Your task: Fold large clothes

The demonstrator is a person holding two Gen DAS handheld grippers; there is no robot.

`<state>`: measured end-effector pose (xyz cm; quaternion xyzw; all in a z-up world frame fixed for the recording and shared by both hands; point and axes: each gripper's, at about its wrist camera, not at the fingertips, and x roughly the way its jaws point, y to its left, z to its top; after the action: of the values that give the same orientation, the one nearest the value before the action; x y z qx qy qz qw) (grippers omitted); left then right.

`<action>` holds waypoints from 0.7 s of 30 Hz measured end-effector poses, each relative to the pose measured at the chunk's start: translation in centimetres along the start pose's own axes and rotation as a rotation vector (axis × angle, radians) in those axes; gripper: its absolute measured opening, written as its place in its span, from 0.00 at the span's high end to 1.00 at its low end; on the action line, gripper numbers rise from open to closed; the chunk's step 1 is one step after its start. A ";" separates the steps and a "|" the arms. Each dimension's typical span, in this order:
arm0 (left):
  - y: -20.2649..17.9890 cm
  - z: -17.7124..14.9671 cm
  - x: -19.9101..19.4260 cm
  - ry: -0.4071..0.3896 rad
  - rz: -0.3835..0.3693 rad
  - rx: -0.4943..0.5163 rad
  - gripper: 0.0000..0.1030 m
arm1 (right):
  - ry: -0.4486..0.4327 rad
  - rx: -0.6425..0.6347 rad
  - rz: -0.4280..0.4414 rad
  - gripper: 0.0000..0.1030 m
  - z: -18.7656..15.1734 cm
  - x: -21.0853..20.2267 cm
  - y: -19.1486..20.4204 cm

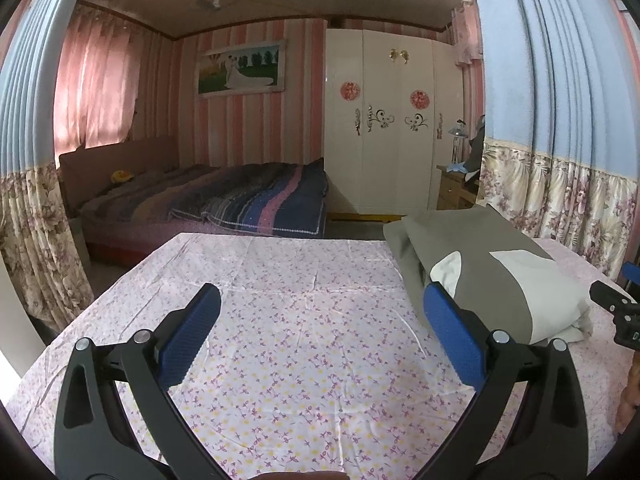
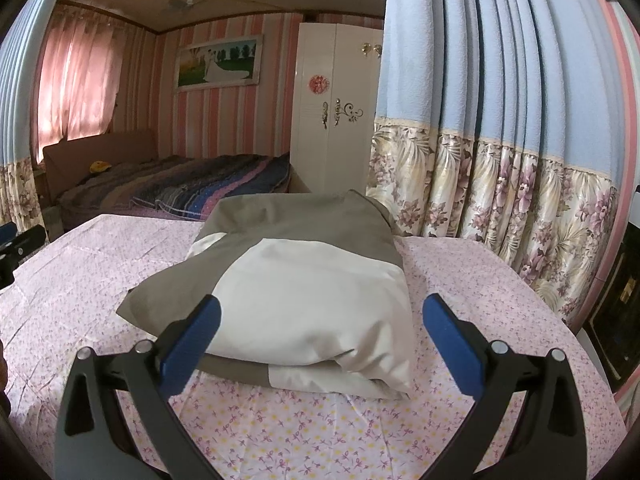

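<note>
A folded grey-and-white garment (image 2: 304,280) lies as a thick bundle on the floral sheet (image 2: 280,432). In the left wrist view the same garment (image 1: 492,276) sits at the right side of the sheet (image 1: 304,344). My right gripper (image 2: 322,334) is open just in front of the bundle, its blue pads (image 2: 192,340) on either side of the bundle's near end, holding nothing. My left gripper (image 1: 324,332) is open over bare sheet, left of the garment, its right pad (image 1: 452,332) close beside the bundle. The right gripper's tip (image 1: 612,300) shows at the far right edge.
A blue and floral curtain (image 2: 500,140) hangs close behind the surface on the right. Beyond the far edge stand a bed with a striped quilt (image 1: 240,196) and a white wardrobe (image 1: 384,120). A dark cabinet (image 2: 616,308) stands at the right.
</note>
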<state>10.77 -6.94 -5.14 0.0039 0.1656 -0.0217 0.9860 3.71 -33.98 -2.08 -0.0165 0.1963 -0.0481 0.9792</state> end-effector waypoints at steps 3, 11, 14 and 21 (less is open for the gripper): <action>-0.1 0.0 0.0 0.003 0.000 0.005 0.03 | 0.000 0.000 0.000 0.02 0.0 0.0 -0.1; -0.2 0.0 0.1 0.006 0.003 0.007 0.03 | 0.002 -0.006 0.001 0.02 0.0 0.2 -0.2; -0.2 0.1 0.0 -0.003 0.013 0.007 0.03 | 0.002 -0.008 0.003 0.02 -0.1 0.3 -0.2; -0.5 0.0 -0.5 -0.038 0.011 0.038 0.03 | 0.002 -0.010 0.001 0.02 -0.1 0.3 -0.2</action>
<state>10.32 -7.46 -5.00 0.0231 0.1462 -0.0194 0.9888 3.94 -34.18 -2.27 -0.0211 0.1975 -0.0466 0.9790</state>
